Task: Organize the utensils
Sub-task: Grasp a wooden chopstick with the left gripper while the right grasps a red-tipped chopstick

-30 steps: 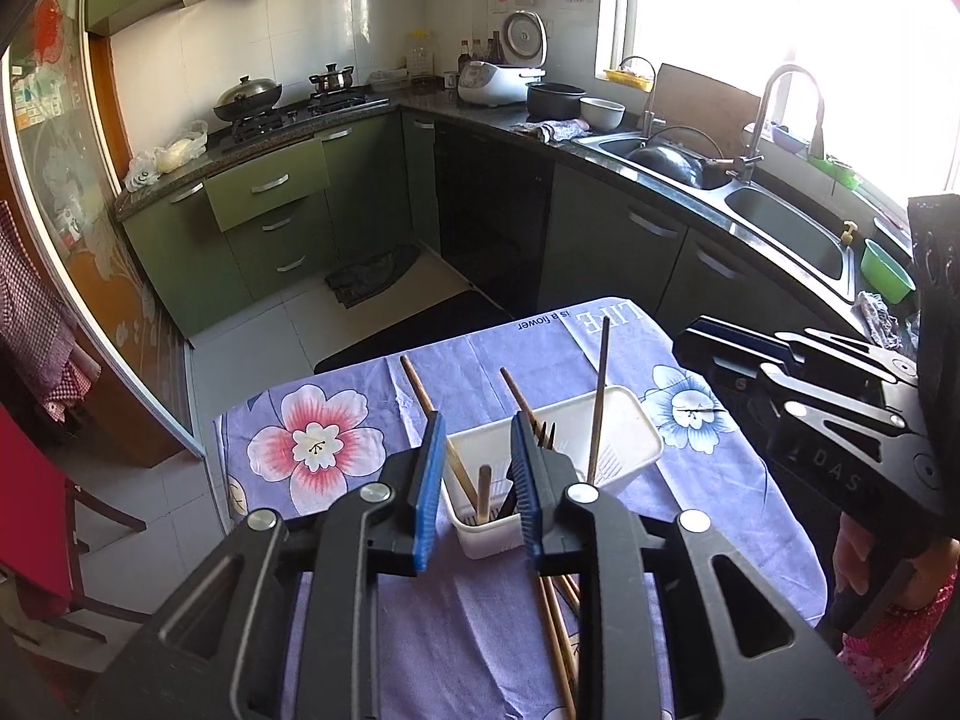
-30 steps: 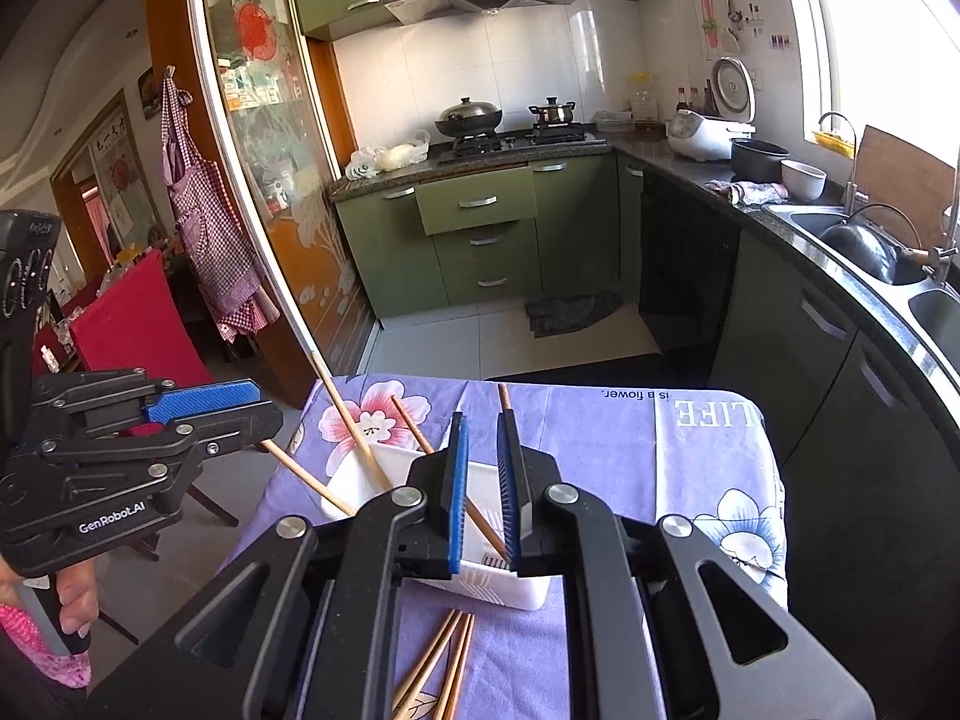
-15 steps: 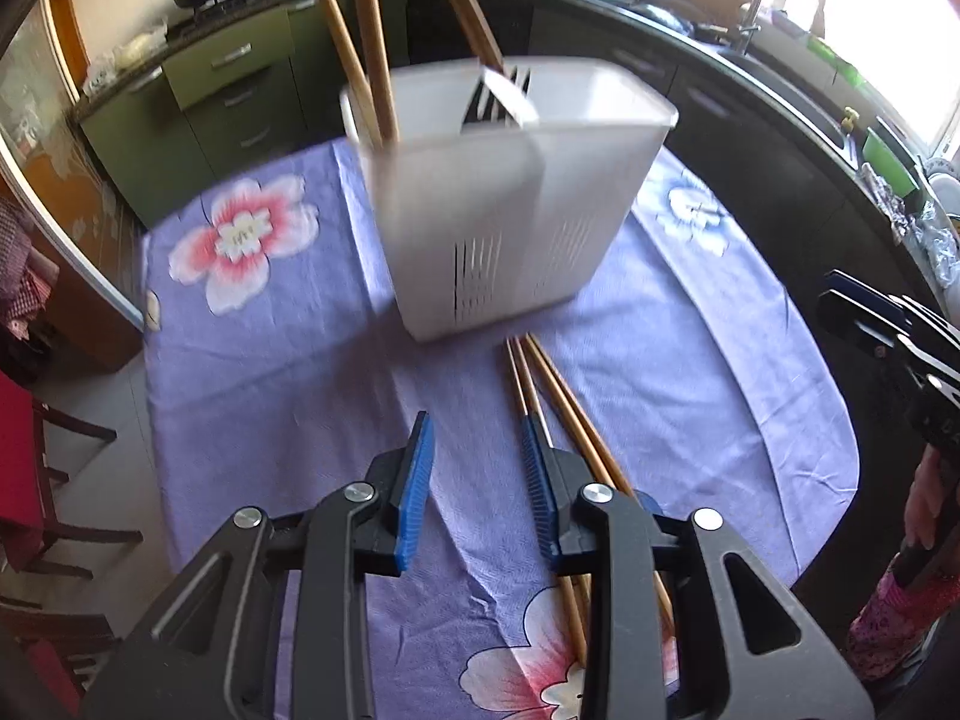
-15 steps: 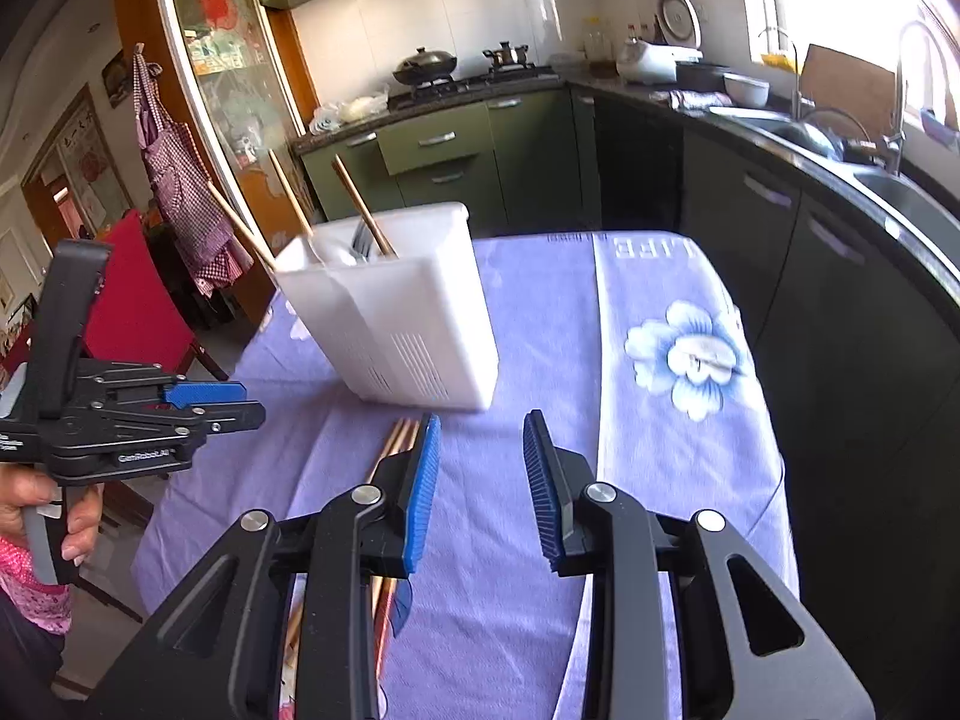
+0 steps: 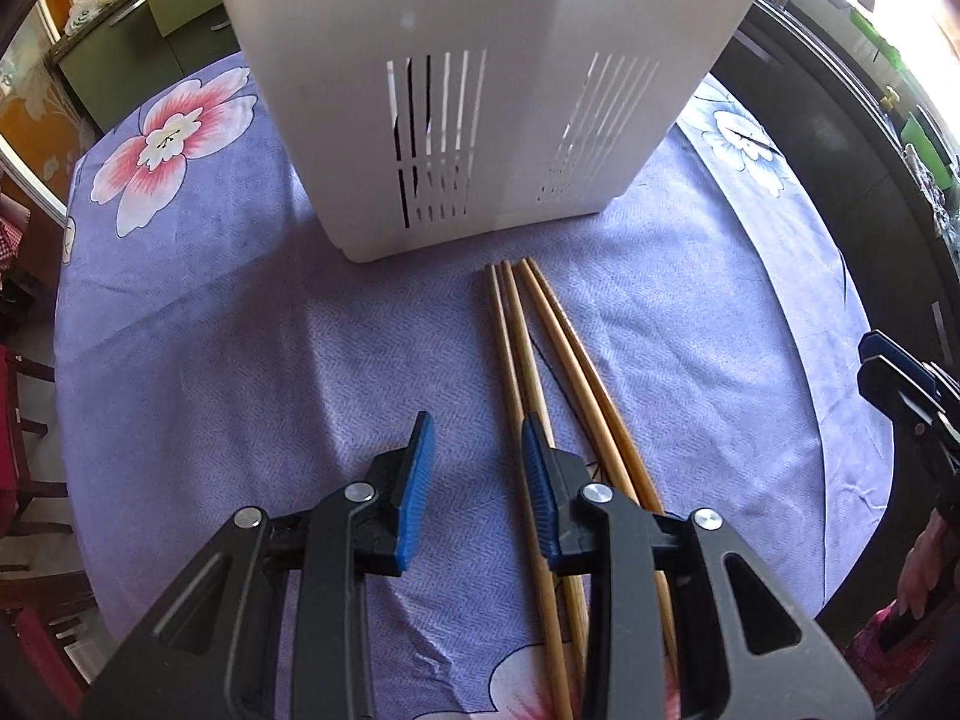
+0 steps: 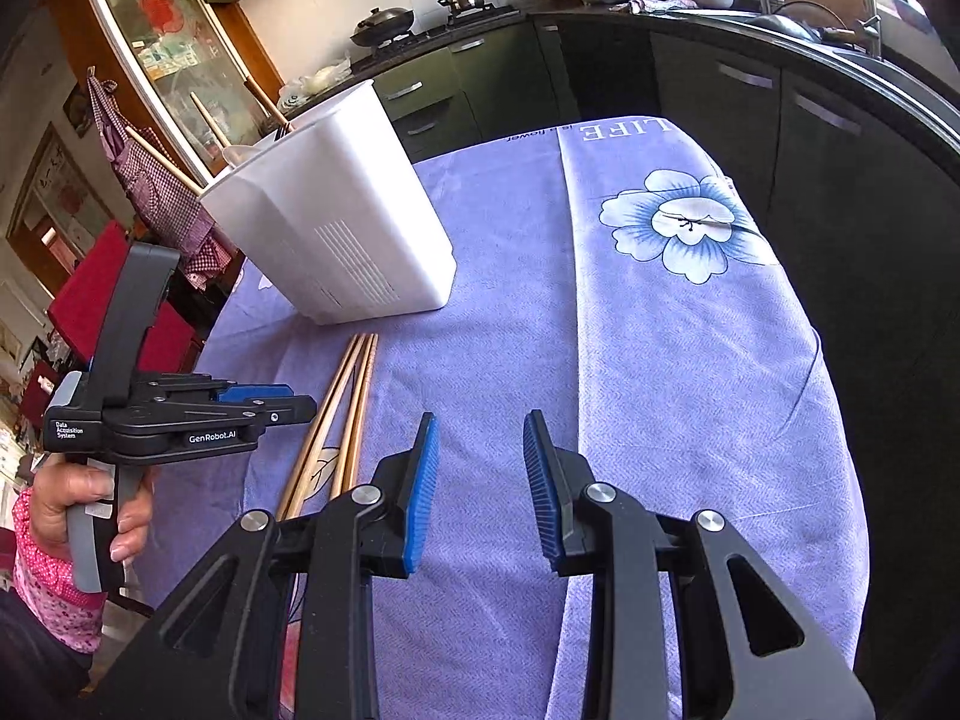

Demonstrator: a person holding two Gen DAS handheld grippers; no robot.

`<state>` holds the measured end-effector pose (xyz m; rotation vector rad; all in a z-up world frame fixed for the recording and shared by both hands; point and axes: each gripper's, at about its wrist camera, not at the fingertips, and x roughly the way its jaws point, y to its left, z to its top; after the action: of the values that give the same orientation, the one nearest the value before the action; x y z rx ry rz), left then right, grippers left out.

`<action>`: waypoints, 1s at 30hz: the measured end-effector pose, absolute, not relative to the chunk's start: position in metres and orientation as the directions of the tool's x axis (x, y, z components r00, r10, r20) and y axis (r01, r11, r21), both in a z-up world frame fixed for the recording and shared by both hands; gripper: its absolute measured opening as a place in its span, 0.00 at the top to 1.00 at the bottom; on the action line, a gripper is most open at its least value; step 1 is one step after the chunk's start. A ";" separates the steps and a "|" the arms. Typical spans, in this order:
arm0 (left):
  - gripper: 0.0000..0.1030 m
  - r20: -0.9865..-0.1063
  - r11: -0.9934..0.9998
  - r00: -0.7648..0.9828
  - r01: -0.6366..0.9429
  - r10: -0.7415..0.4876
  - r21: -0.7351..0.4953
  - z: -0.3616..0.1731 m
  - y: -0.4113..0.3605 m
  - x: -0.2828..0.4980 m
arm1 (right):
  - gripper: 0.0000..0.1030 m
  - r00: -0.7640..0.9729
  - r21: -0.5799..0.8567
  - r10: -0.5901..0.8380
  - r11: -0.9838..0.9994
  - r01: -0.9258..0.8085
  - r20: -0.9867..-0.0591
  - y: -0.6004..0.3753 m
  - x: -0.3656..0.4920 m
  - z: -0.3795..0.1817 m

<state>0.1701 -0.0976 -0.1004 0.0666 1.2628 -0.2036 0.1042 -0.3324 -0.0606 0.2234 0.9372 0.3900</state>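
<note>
Covering the table: a purple tablecloth (image 5: 240, 360) printed with a pink flower and blue flowers, with "LIFE" lettering at the far edge in the right wrist view.

Standing upright on the cloth, toward its far half: a white plastic utensil holder (image 5: 480, 90) with vertical drainage slits in its walls. Sticking out of its open top at a slant, in the right wrist view: several wooden chopsticks (image 6: 210, 120) and dark fork tines.

Lying flat on the cloth just in front of the holder: four loose wooden chopsticks (image 5: 528, 360), side by side and nearly parallel, long axes running from the holder's base back toward the near table edge. Pointing their narrow tips at the holder without touching it; fanning slightly apart toward the near ends.

Hovering over the cloth, pointing steeply down: the left gripper (image 5: 474, 468), blue pads standing moderately apart, nothing between them, right finger overlapping the leftmost chopsticks in view; contact not clear.

Hanging over bare cloth to the right of the chopsticks: the right gripper (image 6: 477, 468), pads likewise moderately apart, gripping nothing.

Wrapping the left gripper's handle, in the right wrist view: a hand (image 6: 72, 510) above a pink patterned sleeve.
</note>
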 end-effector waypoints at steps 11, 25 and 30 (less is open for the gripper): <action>0.72 -0.954 0.979 0.288 0.201 -0.085 -0.027 -0.109 -0.116 0.164 | 0.72 0.514 0.354 0.436 0.900 -0.254 -0.739 -0.317 0.109 -0.059; 0.90 -0.950 0.980 0.307 0.201 -0.051 0.012 -0.108 -0.097 0.154 | 0.69 0.428 0.282 0.431 0.885 -0.370 -0.794 -0.250 0.133 -0.077; 0.90 -0.949 0.982 0.313 0.189 -0.047 0.014 -0.107 -0.082 0.153 | 0.69 0.426 0.199 0.381 0.889 -0.412 -0.821 -0.223 0.138 -0.091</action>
<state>0.1528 -0.0818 -0.1075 0.1306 1.2437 -0.1565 0.1377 -0.2229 -0.0909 -0.0343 1.0170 0.4954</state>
